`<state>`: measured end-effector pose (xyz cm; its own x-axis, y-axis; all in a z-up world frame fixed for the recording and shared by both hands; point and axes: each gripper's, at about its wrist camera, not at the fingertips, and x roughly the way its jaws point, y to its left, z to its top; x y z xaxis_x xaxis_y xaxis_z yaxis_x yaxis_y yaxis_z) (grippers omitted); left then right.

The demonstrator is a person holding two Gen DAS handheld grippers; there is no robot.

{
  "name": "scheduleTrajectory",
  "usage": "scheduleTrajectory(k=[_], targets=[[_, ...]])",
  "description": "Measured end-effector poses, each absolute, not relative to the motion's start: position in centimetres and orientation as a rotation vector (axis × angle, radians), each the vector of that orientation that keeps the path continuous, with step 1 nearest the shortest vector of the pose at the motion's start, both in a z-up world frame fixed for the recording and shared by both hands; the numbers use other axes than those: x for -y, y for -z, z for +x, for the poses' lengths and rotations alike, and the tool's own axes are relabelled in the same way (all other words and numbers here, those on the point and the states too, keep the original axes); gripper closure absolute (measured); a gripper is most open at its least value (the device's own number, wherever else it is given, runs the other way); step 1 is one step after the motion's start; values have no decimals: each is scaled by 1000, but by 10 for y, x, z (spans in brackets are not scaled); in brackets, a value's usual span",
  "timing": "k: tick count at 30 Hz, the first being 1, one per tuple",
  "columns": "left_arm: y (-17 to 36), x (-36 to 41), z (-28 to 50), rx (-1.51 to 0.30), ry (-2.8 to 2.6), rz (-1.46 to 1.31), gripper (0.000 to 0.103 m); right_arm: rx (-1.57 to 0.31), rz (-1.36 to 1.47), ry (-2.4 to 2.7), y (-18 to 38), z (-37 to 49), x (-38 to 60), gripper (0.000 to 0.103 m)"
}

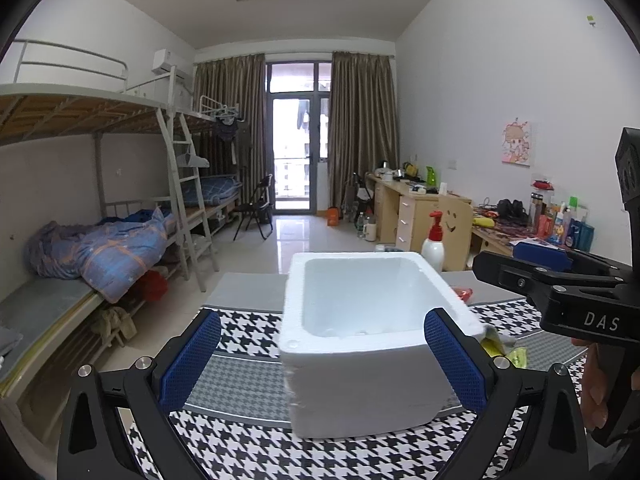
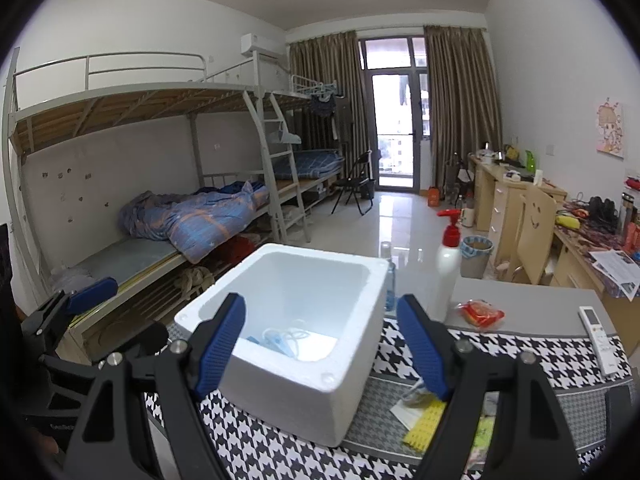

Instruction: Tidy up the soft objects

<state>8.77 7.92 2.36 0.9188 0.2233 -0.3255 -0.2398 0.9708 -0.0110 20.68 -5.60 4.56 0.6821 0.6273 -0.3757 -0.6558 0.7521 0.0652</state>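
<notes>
Sitting on my houndstooth-covered bench (image 2: 520, 344), the white foam box (image 2: 288, 344) holds a pale blue soft item (image 2: 280, 340) in its bottom. My left hand-held gripper (image 1: 320, 360) and right hand-held gripper (image 2: 320, 344) both gape wide, empty. Yellow soft pieces (image 2: 424, 420) lie beside the box.

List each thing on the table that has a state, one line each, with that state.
Foam box: open, no lid on, upright; something pale blue and white lies in it.
Pump bottle: upright, red pump on.
Red packet: lying flat on the table, beside the cloth.
Remote control: lying flat.
Yellow item: lying on the cloth beside the box.
Left gripper: open, empty.
Right gripper: open, empty.
</notes>
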Motion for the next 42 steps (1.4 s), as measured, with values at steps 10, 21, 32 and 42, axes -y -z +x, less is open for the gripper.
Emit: scheduleTrajectory(k=[10, 21, 32, 42], targets=[[-23, -46, 95, -329, -151, -33, 1, -382, -76, -638, -42, 206, 89, 22], [-16, -16, 102, -337, -78, -28, 1, -396, -56, -589, -31, 205, 117, 22], [-4, 5, 106, -360, -10, -19, 1, -423, -7, -544, -16, 207, 148, 12], [12, 23, 111, -382, 37, -7, 1, -455, -4, -515, -1, 210, 165, 12]])
